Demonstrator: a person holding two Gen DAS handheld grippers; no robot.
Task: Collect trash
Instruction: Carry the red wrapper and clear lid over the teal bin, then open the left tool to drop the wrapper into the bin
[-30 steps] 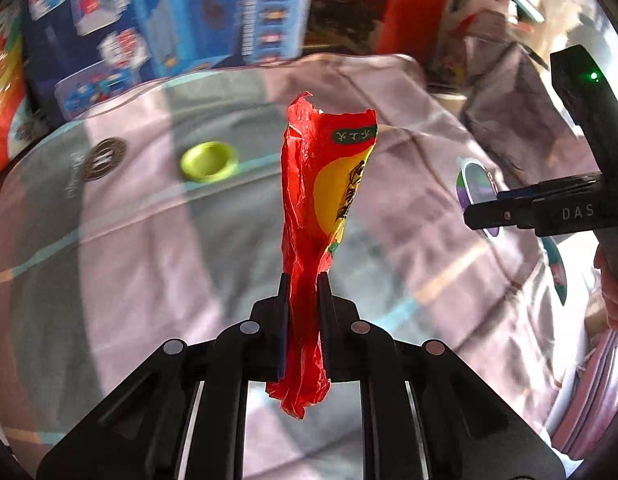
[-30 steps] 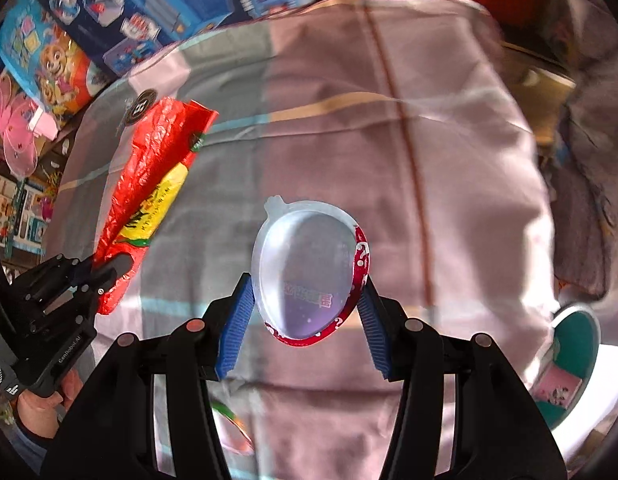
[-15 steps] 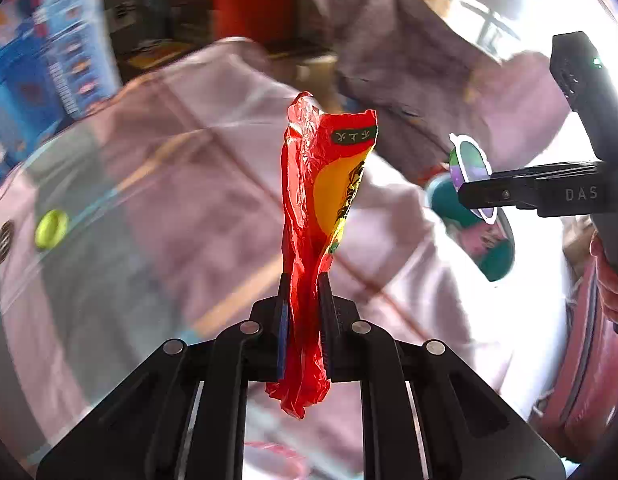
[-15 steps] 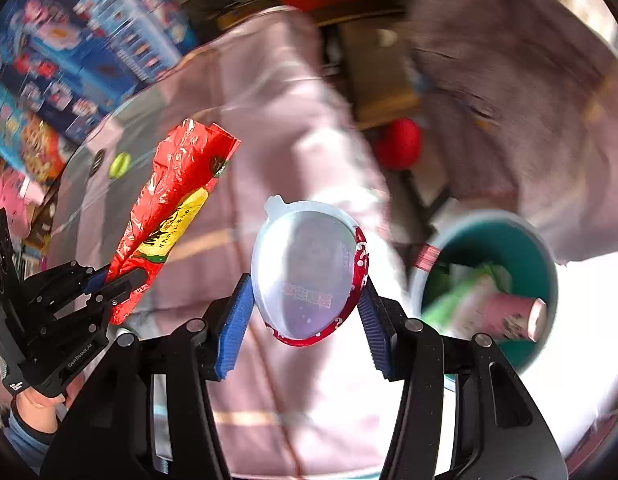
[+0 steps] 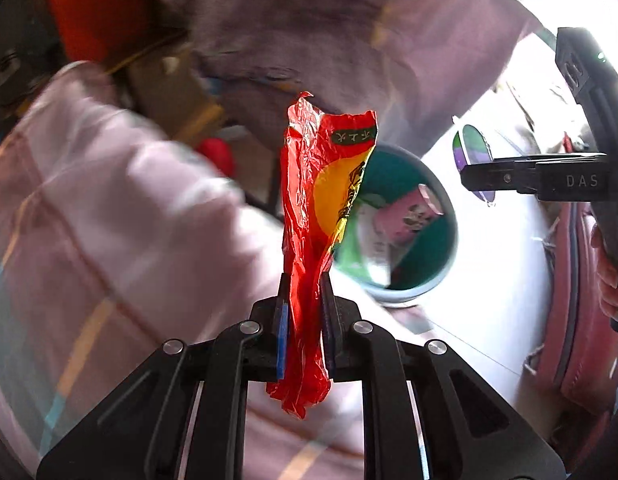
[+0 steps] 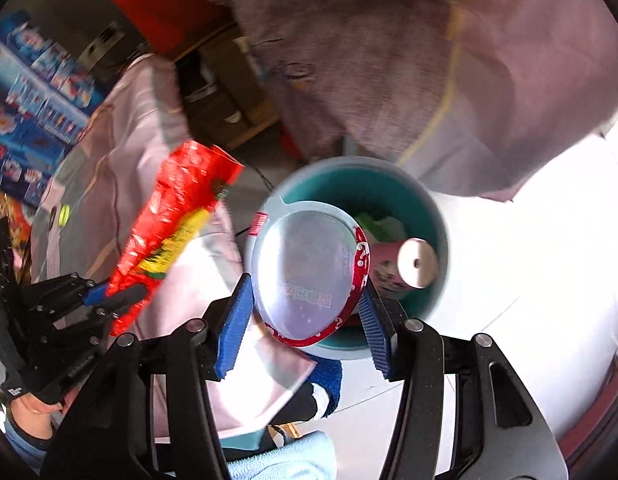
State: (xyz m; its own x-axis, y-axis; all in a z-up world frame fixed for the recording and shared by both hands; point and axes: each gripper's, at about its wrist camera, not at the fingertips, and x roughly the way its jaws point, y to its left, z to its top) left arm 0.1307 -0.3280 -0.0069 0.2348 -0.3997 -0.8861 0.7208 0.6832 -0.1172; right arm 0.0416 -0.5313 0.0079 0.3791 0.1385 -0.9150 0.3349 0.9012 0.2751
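Teal bin (image 6: 425,200) contents blurred, left gripper (image 5: 303,312) clamped on red wrapper (image 5: 313,216), right gripper (image 6: 305,312) gripping plastic lid (image 6: 305,272) over bin.

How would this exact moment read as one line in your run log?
left gripper: shut on red wrapper | right gripper: shut on plastic lid | teal bin: below, holds trash

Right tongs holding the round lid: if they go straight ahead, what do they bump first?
Probably the teal bin. The right tongs point the plastic lid at its open mouth, where a pink cup already lies. How far off the bin sits is unclear.
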